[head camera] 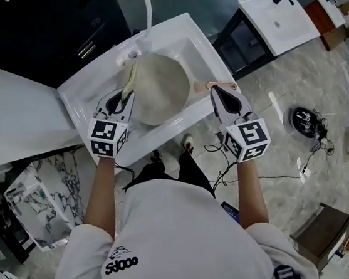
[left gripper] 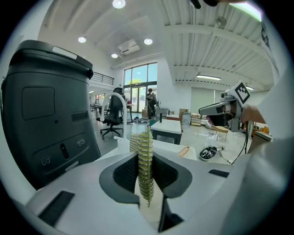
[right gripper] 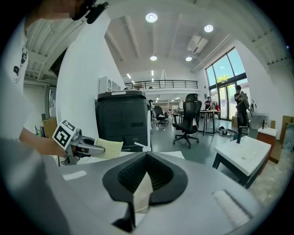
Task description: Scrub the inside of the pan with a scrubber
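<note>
My left gripper (head camera: 121, 100) was clamped on the scrubber (head camera: 130, 78), which lay at the left edge of the pan (head camera: 163, 88) in the sink (head camera: 86, 89). My right gripper (head camera: 217, 89) grasped its handle (head camera: 201, 87). I judged the scrubbing barely begun.

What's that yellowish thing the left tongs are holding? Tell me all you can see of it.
The scrubber is a thin, flat pad of pale yellow-green woven mesh, soft-looking. The left tongs are shut on one end, holding it on edge, so part of it sticks out past them. It reaches over the edge of the pan; whether it touches is unclear.
</note>
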The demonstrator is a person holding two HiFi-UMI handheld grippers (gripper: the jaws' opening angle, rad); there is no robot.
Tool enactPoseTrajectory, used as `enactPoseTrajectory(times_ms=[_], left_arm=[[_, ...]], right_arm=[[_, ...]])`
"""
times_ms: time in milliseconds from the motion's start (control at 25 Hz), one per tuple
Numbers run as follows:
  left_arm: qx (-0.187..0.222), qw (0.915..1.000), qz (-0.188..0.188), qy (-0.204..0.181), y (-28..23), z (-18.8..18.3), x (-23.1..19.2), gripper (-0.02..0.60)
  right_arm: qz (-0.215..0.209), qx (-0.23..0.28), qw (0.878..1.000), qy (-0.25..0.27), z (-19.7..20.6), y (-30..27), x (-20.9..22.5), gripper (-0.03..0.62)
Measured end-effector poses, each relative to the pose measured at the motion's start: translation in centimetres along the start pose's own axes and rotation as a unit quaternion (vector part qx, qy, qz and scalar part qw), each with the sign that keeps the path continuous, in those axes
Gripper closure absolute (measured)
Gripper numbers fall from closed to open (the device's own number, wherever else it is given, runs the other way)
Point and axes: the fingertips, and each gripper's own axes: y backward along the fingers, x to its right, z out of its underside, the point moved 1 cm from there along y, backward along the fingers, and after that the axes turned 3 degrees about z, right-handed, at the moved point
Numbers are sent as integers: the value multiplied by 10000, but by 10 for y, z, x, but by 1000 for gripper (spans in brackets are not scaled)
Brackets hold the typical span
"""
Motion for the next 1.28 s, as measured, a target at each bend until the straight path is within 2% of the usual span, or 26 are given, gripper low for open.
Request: enactPoseTrajectory(times_ms=[280, 520, 720, 1000, 1280], left_arm=[[-519, 9971, -471, 302, -40, 21, -22, 514], [-731, 9942, -647, 450, -74, 32, -32, 514], [-911, 9899, -933, 551, -99, 45, -35, 514], [-1262, 9798, -1025, 1168, -132, 78, -37, 513], [-1360, 9768, -1296, 1023, -160, 90, -47, 514]], right_arm=[[-163, -93, 9998, -48, 7, -18, 21, 585], [-295, -273, 9991, -165, 22, -32, 24, 585], [-344, -375, 9984, -225, 28, -35, 26, 585], [-334, -492, 9978, -291, 36, -30, 30, 585], [-249, -580, 9970, -445, 46, -34, 36, 585]])
